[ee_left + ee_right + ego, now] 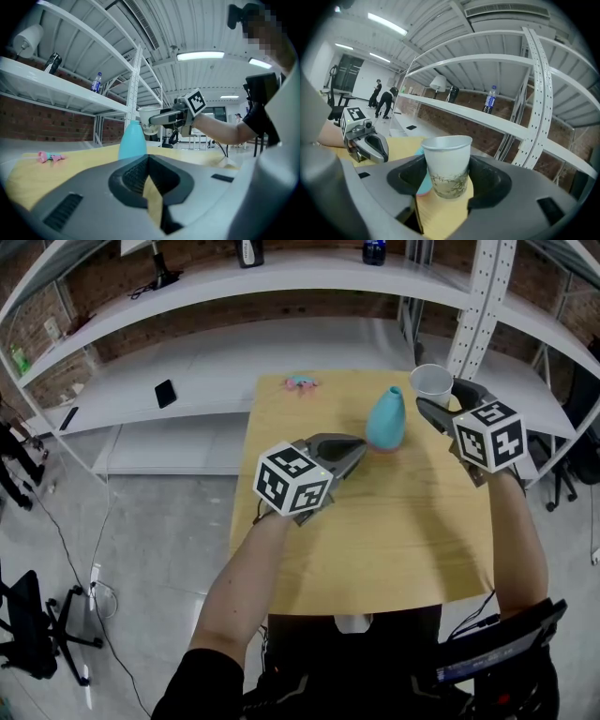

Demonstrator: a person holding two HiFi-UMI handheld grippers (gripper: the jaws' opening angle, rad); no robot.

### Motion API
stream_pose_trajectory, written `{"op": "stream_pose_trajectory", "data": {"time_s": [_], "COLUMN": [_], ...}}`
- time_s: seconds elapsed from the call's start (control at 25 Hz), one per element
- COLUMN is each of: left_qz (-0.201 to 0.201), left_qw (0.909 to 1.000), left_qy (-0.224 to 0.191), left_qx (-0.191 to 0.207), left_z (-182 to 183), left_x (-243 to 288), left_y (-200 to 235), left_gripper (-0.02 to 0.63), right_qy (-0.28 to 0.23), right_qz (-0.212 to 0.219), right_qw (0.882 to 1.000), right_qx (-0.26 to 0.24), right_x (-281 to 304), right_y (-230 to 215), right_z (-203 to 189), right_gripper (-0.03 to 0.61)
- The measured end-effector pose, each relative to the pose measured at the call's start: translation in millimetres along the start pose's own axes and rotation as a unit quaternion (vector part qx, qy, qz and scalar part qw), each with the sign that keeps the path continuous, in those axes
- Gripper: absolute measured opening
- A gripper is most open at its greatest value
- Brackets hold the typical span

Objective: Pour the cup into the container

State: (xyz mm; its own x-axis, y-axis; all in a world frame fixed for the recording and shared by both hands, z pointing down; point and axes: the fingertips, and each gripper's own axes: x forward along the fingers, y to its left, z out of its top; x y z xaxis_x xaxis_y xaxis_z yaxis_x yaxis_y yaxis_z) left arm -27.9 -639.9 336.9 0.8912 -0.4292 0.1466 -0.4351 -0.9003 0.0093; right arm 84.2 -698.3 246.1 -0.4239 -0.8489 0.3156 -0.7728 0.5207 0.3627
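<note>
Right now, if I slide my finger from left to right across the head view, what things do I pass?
black phone → pink toy → blue container → paper cup

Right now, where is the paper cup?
The paper cup is clamped in the right gripper, held above the wooden table's far right side in the head view, just right of the blue container.
</note>
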Motion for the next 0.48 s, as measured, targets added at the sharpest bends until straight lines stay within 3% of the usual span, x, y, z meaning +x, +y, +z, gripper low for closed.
{"op": "stream_pose_trajectory", "data": {"time_s": [0.28, 0.48], "left_qz": [-0.009, -0.011], "left_qw": [1.0000, 0.9999], "left_qy": [-0.001, -0.002], "left_qx": [0.003, 0.003], "left_z": [0, 0], "left_x": [1, 0], "left_y": [-3, -3], "left_gripper": [0.002, 0.002], "right_qy": [0.050, 0.071], "right_qz": [-0.019, -0.032], "right_qw": [0.993, 0.986], "right_qx": [-0.105, -0.148], "right_x": [9, 13], "right_y": [3, 3], "right_z": [1, 3], "right_gripper": [0.285, 0.285]}}
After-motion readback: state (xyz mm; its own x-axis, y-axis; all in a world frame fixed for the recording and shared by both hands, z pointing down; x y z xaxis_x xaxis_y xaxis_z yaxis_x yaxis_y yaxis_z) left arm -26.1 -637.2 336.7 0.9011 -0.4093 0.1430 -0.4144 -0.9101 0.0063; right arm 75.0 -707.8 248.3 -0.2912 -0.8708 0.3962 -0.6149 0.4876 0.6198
